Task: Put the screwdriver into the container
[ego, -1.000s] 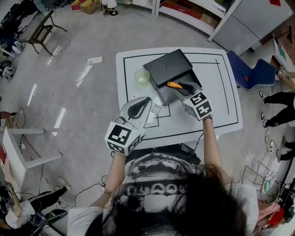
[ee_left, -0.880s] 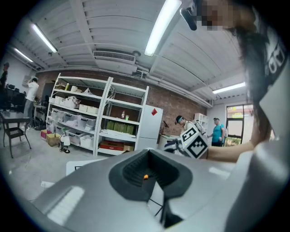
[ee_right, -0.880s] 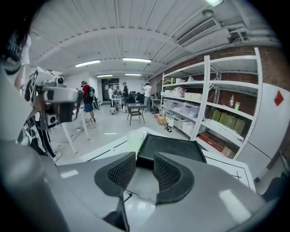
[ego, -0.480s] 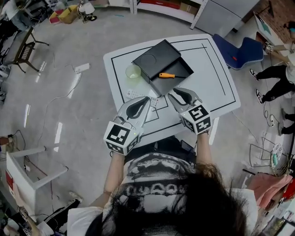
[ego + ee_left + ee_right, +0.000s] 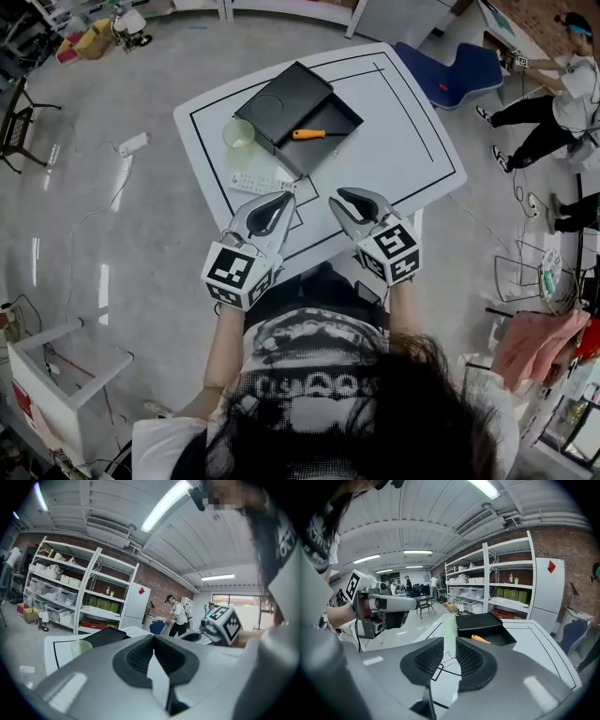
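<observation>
Already done, by the look of it: screwdriver [image 5: 309,134] lies inside the container [image 5: 333,114], long axis crosswise, orange handle to the left. It is well ahead of both grippers, neither clearly nearer. Right gripper [image 5: 340,201] has its jaws closing on nothing, a gap between the pads. Left gripper [image 5: 284,199] has its jaws together, empty.

Orange screwdriver [image 5: 309,134] lies in black container [image 5: 281,101] on white table [image 5: 394,141]; cup [image 5: 238,133] beside container.

The right gripper [image 5: 343,198] has pulled back from the black container [image 5: 323,114] toward the worktop's [image 5: 412,150] near edge. Its fingers are closing on nothing, and the orange screwdriver [image 5: 309,134] lies released inside.
</observation>
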`<state>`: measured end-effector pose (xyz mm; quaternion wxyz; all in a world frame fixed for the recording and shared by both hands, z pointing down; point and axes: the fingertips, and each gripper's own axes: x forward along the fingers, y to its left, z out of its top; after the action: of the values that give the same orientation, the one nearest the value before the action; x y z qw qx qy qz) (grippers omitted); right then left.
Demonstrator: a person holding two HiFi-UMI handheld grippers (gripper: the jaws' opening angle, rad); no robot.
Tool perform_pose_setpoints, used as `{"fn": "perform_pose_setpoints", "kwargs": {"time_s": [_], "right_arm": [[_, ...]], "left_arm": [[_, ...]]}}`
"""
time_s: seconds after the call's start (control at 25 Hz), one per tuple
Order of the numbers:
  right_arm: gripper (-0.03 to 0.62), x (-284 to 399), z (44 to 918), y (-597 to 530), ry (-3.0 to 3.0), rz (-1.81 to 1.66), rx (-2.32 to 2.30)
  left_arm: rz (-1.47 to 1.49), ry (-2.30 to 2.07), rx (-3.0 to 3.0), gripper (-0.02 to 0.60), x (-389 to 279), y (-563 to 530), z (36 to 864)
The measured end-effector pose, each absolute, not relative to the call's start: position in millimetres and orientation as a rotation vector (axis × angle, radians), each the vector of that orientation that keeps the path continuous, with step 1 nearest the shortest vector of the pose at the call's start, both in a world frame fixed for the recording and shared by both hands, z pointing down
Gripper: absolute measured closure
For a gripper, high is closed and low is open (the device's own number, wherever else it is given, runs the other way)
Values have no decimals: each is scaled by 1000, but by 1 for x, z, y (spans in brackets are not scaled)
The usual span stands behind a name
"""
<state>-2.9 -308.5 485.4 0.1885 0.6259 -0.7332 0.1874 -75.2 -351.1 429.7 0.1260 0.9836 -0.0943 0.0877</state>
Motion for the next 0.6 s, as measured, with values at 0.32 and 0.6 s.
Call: {"fn": "perform_pose_setpoints", "kwargs": {"time_s": [0.32, 0.6], "right_arm": [[517, 3, 475, -289, -2079, 497, 1764], [523, 15, 467, -237, -2116, 487, 1765]], "left_arm": [[274, -312, 2867, 581, -68, -343, 432], [283, -326, 2898, 581, -48, -291, 422]]}}
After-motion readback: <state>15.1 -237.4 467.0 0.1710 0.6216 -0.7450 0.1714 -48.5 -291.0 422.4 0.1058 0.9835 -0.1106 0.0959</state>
